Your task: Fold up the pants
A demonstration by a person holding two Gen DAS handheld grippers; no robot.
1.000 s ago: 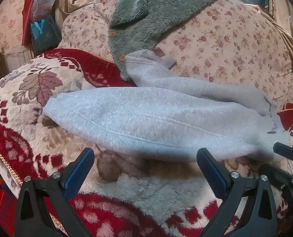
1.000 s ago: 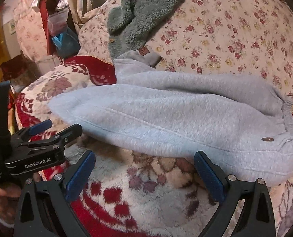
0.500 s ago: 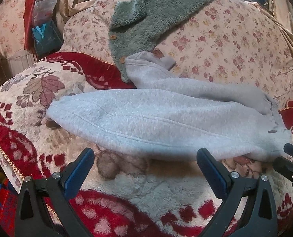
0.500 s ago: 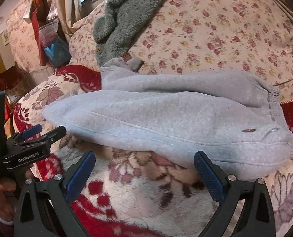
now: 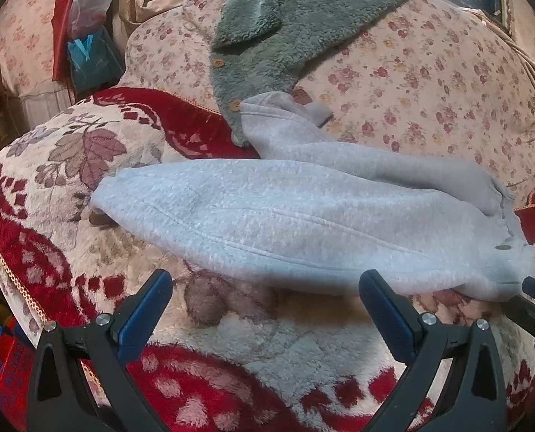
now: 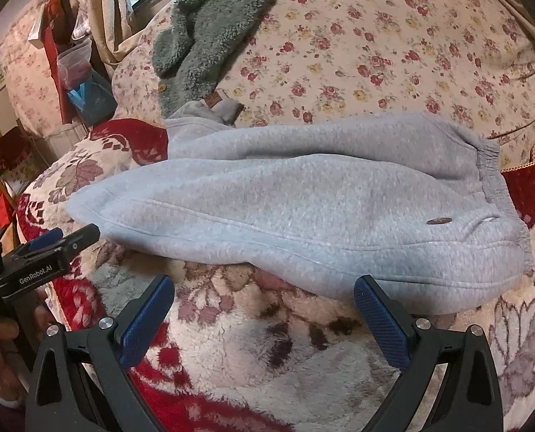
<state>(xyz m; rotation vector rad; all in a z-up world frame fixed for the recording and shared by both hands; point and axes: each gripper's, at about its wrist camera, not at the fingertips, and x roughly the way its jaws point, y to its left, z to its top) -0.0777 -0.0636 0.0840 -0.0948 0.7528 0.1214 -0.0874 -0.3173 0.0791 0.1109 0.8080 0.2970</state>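
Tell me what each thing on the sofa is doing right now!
Grey pants: lying flat, legs stacked, not folded across yet.
Green fleece jacket: draped over the sofa back.
Left hand-held gripper: open, holding nothing, just short of the pants.
Right hand-held gripper: open, holding nothing, near the pants' front edge.

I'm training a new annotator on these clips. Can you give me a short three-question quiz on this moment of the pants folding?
1. True or false: the left tool is shut on the grey pants.
2. Multiple choice: what lies over the sofa back beyond the pants? A) a green fleece jacket B) a blue towel C) a striped pillow
3. Fill in: the pants rest on a red and cream ______ with a leaf pattern.

Key
1. False: both the left tool and the right tool are open, short of the cloth.
2. A, the green fleece jacket.
3. blanket.
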